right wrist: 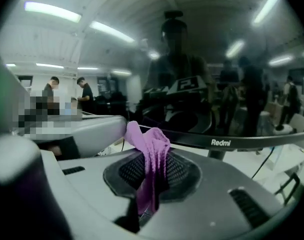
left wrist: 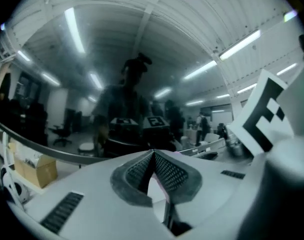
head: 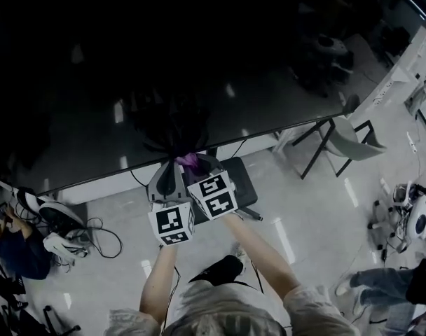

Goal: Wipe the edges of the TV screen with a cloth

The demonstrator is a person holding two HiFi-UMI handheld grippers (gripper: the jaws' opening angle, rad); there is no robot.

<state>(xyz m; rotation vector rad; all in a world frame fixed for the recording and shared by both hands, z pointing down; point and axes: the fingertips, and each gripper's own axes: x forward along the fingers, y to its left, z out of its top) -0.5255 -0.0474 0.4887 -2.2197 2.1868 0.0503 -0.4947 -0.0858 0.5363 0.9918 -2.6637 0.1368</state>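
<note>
Nearest to us are the forearms (head: 258, 247), reaching forward and down, each with its marker cube (head: 214, 194) on top. Both tools meet just beside one another at the lower bezel (right wrist: 222, 142) of the TV screen (head: 129, 82), which is dark and full of reflections.

Our right claw (right wrist: 154, 176) is clamped on the purple cloth (right wrist: 151, 144). A small bunch of it stands out past the tips, close to the bezel, but we cannot tell if it touches. Our left claw (left wrist: 153, 156) has its pads pressed together. We see nothing certain between them, only a faint pink tint.

We think the danger is the short bunch of cloth. If we press too flat, the hard tips could meet the glass and mark it, or the cloth could slip out. The two claws are also so close that they may knock together.

Along the bezel there is free room to both sides. Toward the right corner a grey chair (head: 356, 142) stands near, and cables (head: 101, 236) lie on the floor below on the left.
</note>
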